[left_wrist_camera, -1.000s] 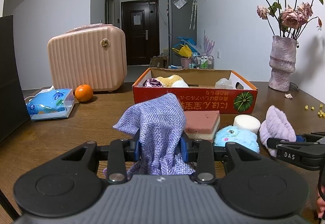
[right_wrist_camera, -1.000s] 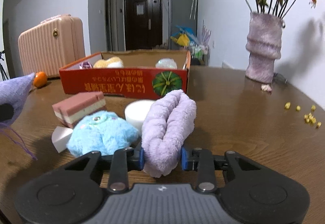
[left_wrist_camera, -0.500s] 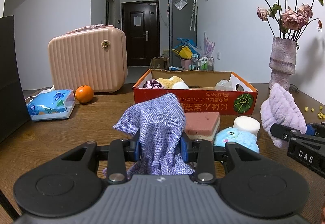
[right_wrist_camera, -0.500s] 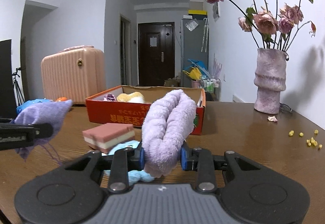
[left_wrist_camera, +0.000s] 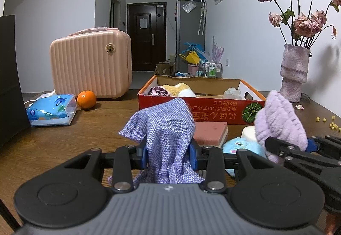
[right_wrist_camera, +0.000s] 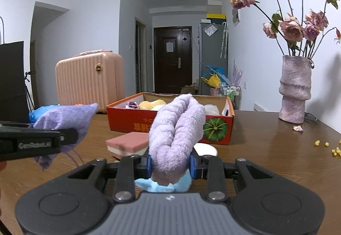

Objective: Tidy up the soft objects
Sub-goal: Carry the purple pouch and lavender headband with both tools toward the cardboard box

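My left gripper (left_wrist_camera: pixel 168 155) is shut on a purple woven cloth (left_wrist_camera: pixel 165 128), held above the wooden table. My right gripper (right_wrist_camera: pixel 170 165) is shut on a folded lilac fluffy towel (right_wrist_camera: pixel 178 126), lifted off the table. Each gripper shows in the other's view: the lilac towel (left_wrist_camera: pixel 279 126) at the right, the purple cloth (right_wrist_camera: pixel 64 117) at the left. Ahead stands an open red cardboard box (left_wrist_camera: pixel 200 105) with several soft items inside. In front of it lie a pink sponge (left_wrist_camera: pixel 210 131), a white round sponge (left_wrist_camera: pixel 248 132) and a blue plush toy (left_wrist_camera: pixel 240 145).
A pink suitcase (left_wrist_camera: pixel 91 66), an orange (left_wrist_camera: pixel 86 99) and a blue tissue pack (left_wrist_camera: pixel 51 110) sit at the left. A vase of dried roses (left_wrist_camera: pixel 294 73) stands at the back right. Yellow crumbs (right_wrist_camera: pixel 334 149) lie near the right edge. A black panel (left_wrist_camera: pixel 10 77) is far left.
My right gripper has lifted the lilac towel off the table and carried it up and toward the box. The left gripper and its purple cloth have stayed still.
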The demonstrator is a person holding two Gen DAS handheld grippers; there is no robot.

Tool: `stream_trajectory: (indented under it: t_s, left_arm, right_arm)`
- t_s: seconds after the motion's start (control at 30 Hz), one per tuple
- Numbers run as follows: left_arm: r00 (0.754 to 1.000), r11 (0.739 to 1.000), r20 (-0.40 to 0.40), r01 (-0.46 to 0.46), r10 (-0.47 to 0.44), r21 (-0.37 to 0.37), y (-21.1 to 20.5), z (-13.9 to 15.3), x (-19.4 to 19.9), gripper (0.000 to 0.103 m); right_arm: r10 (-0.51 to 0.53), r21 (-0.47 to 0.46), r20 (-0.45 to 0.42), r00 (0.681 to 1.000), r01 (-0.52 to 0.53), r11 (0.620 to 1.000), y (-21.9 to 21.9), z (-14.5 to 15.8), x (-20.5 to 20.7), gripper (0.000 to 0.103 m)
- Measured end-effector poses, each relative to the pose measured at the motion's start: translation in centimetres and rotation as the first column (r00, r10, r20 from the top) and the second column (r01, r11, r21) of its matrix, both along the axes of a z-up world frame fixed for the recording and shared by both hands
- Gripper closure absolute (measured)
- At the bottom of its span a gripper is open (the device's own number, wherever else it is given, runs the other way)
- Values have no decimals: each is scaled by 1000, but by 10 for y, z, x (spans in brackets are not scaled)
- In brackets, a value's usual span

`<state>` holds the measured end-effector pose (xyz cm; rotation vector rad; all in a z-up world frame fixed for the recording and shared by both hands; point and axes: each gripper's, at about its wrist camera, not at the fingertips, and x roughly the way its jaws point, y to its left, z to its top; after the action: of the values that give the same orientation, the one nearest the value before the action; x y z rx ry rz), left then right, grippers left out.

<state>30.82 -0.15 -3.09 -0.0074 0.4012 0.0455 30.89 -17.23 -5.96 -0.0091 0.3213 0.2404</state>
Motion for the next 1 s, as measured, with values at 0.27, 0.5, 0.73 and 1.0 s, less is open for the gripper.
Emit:
stream_trajectory:
  t_s: [0.27, 0.5, 0.73, 1.0]
  left_arm:
    - [1000, 1000, 0, 17, -17, -18, 2, 2, 2, 67]
    - [1000, 1000, 7, 19, -19, -16, 5, 4, 7, 67]
    - [1000, 1000, 16, 23, -23, -10, 8, 7, 16, 67]
    - [999, 1000, 41, 3, -3, 3, 10, 12, 35, 67]
  right_arm:
    - [13, -2, 7, 1000, -13, 1000, 17, 1, 1, 72]
    - [13, -7, 14, 1000, -13, 1000, 25, 1, 6, 72]
    - [4, 1, 25, 1000, -4, 1000, 28, 4, 14, 72]
    - [-6, 15, 39, 999, 5, 1000, 31, 10, 30, 72]
